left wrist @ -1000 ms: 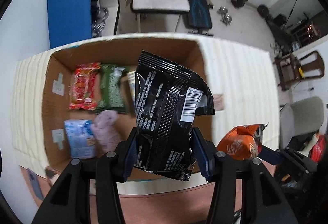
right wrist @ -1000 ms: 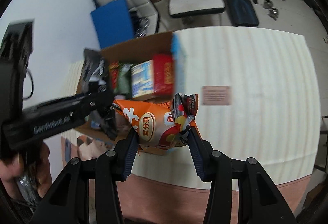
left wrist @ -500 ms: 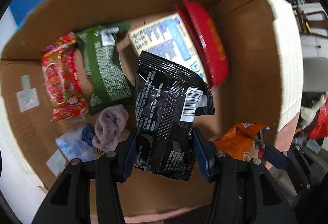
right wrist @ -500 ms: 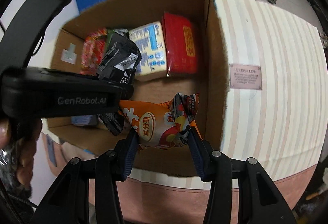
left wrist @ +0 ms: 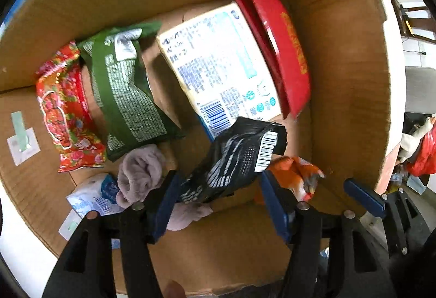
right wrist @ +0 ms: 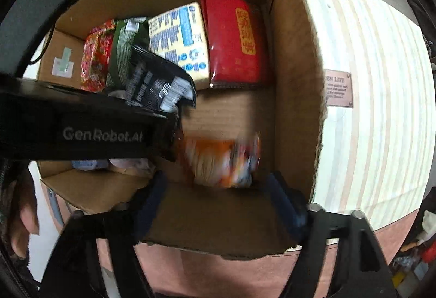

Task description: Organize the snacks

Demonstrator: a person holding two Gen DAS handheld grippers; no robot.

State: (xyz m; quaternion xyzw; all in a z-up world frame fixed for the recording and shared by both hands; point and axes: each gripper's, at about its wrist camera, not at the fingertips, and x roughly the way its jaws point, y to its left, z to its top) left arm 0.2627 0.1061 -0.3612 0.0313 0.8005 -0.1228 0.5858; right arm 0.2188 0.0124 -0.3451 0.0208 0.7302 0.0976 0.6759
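Observation:
Both grippers hang over an open cardboard box (left wrist: pixel 348 85) (right wrist: pixel 294 74). My left gripper (left wrist: pixel 218 199) is open; a black snack bag (left wrist: pixel 239 159) (right wrist: pixel 158 82) lies tilted between its blue pads, loose, leaning on the left pad. My right gripper (right wrist: pixel 218 202) is open too, and an orange snack bag (right wrist: pixel 220 161) (left wrist: pixel 294 175) sits blurred on the box floor just beyond its fingers. Inside the box lie a red packet (left wrist: pixel 278 47), a white-and-blue pack (left wrist: pixel 218 66), a green bag (left wrist: pixel 125 90) and a red flowered bag (left wrist: pixel 65 112).
A mauve rolled cloth (left wrist: pixel 141 172) and a pale blue pack (left wrist: pixel 92 197) lie at the box's near left. The box stands on a striped table (right wrist: pixel 376 96) with a brown label (right wrist: pixel 338 88). A hand (right wrist: pixel 24 216) holds the left gripper's black body (right wrist: pixel 81 123).
Both grippers have opened wider. The black bag has tipped over to the right out of the left grip, and the orange bag has dropped from the right gripper onto the box floor.

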